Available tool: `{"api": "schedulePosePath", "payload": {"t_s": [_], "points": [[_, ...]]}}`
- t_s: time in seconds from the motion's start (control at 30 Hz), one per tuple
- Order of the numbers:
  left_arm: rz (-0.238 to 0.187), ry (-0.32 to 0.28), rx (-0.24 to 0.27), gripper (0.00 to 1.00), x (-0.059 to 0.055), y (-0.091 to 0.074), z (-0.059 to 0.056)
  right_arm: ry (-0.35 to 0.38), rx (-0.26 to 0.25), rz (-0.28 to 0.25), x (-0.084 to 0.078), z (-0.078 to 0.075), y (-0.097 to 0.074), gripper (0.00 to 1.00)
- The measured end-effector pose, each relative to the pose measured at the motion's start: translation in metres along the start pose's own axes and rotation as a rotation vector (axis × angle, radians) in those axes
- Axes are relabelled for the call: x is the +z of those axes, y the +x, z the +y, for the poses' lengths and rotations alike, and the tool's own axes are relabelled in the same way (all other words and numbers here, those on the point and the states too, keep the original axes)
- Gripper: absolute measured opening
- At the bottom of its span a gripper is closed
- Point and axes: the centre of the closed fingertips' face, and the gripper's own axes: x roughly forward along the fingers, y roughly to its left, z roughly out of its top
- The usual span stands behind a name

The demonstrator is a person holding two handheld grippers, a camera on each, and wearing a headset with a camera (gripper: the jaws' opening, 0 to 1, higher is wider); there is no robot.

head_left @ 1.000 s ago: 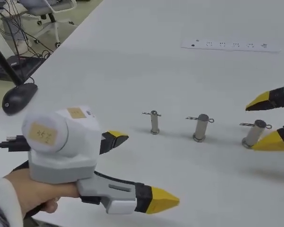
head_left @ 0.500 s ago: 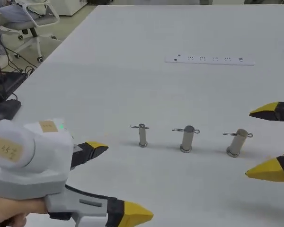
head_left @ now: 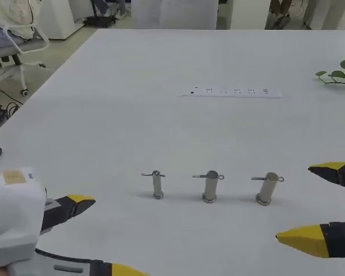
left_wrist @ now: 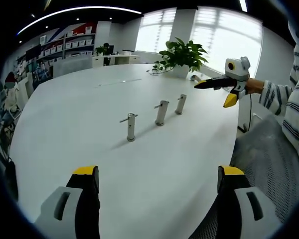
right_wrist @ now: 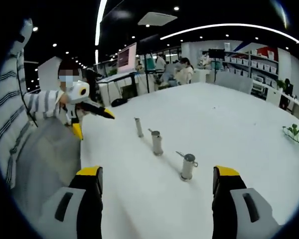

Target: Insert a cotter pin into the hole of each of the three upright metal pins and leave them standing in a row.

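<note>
Three pins (head_left: 210, 187) stood in a row toward the worktop's (head_left: 161, 115) near edge, each carrying a cotter (head_left: 207, 176), between the left gripper (head_left: 103, 236) and right gripper (head_left: 302, 201), jaws wide and empty, so the task looked done, needing only a careful retreat.

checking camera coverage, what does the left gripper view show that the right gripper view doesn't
Left gripper view, not the right: bright windows, and the right gripper seen from outside, jaws apart, held in a hand with a striped sleeve. Right gripper view, not the left: people by far desks, and the left gripper seen from outside, jaws apart. Both: the white table and the three metal pins upright in a row with cotter pins through their tops.
</note>
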Motion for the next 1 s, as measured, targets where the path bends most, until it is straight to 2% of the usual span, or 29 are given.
{"api": "schedulePosePath", "payload": {"t_s": [0.1,0.27,0.37,0.53,0.63,0.77,1.0], "points": [[-0.009,-0.007,0.008,0.99,0.000,-0.002,0.000,0.057,-0.021,0.003,-0.010,0.008,-0.001,0.96],[-0.014,-0.020,-0.008,0.99,-0.002,-0.002,-0.010,0.140,-0.054,-0.012,-0.019,0.017,-0.005,1.00],[0.000,-0.018,-0.022,0.99,-0.008,-0.002,-0.016,0.169,-0.068,-0.018,-0.023,0.021,-0.007,1.00],[0.004,-0.032,-0.027,0.99,-0.012,-0.004,-0.017,0.214,-0.087,-0.004,-0.031,0.024,-0.014,1.00],[0.014,-0.033,-0.023,0.99,-0.014,-0.006,-0.016,0.229,-0.103,-0.004,-0.034,0.022,-0.018,1.00],[0.005,-0.038,-0.003,0.99,-0.010,-0.012,-0.010,0.253,-0.128,-0.005,-0.037,0.018,-0.022,1.00],[0.003,-0.047,0.029,0.99,-0.009,-0.019,-0.003,0.284,-0.155,0.072,-0.057,0.014,-0.027,1.00]]}}
